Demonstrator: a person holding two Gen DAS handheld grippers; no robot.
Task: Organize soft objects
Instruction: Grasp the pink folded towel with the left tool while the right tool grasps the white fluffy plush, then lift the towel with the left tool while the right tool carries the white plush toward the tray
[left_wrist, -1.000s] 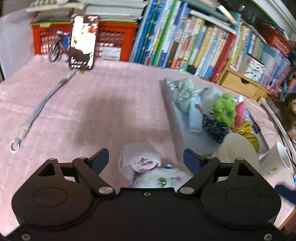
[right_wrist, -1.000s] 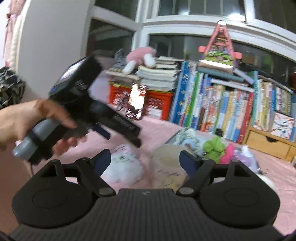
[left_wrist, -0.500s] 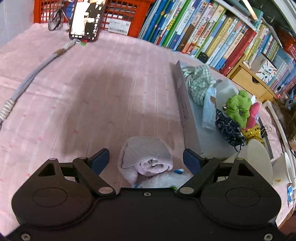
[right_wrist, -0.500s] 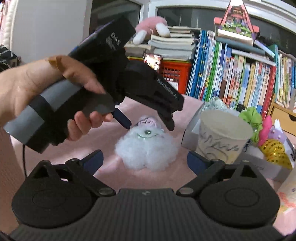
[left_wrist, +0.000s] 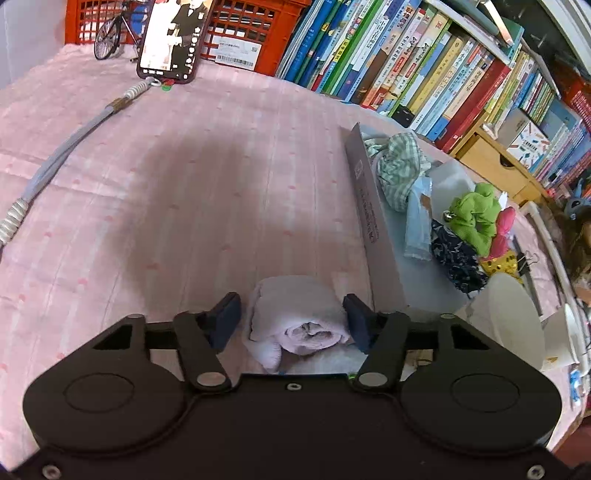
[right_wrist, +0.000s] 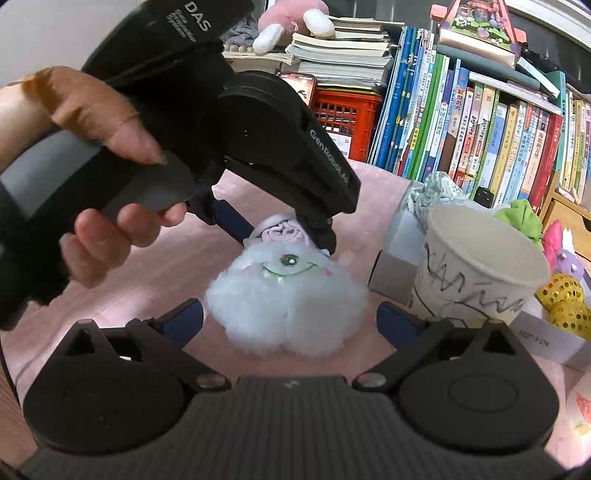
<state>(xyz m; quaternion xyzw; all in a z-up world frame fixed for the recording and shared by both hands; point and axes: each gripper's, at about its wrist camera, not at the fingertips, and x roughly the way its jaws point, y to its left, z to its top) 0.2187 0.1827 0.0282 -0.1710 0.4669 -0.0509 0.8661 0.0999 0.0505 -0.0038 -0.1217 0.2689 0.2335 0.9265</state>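
A rolled pale pink cloth (left_wrist: 295, 317) lies on the pink tablecloth between the pads of my left gripper (left_wrist: 291, 321), whose jaws have narrowed around it and touch or nearly touch its sides. In the right wrist view the cloth (right_wrist: 282, 230) sits just behind a fluffy white one-eyed plush (right_wrist: 286, 295), with the left gripper (right_wrist: 280, 236) over it. My right gripper (right_wrist: 290, 325) is open, its pads either side of the plush, not touching. A grey box (left_wrist: 373, 229) on the right holds several soft items.
A paper cup (right_wrist: 476, 266) stands right of the plush, beside the box. A phone (left_wrist: 170, 37) leans on a red crate (left_wrist: 236, 33) at the back, with a strap (left_wrist: 59, 155) trailing left. A row of books (left_wrist: 424, 70) lines the far edge.
My left gripper has come down over the pink cloth and its jaws have narrowed around it. My right gripper has moved down and closer to the white plush.
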